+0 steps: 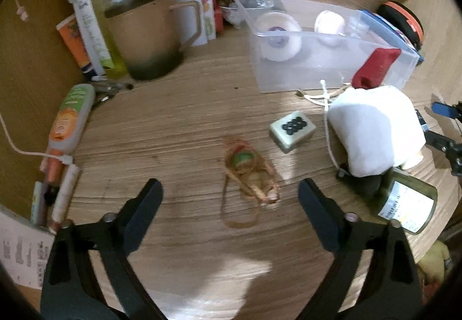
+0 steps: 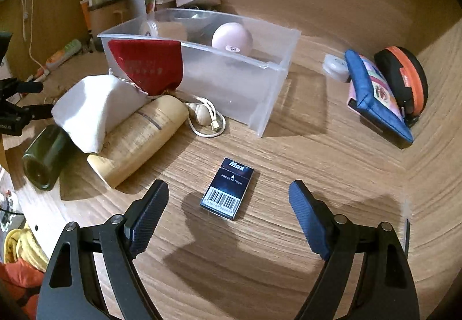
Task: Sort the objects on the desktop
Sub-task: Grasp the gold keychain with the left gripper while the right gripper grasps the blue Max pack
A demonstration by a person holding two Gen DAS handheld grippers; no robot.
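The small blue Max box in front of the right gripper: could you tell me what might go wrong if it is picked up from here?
1. The Max box lies flat on the desk, so the open right gripper may slide over it.
2. The cream bottle lies close to its left and could get nudged.

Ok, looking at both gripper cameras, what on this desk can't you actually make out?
- Left wrist view: small brown-and-green trinket between the open left gripper, motion-blurred; identity unclear.
- Left wrist view: dark green glass bottle, its top hidden under the white cloth bag.
- Right wrist view: clear plastic bin, contents veiled by its frosted wall and the red pouch.
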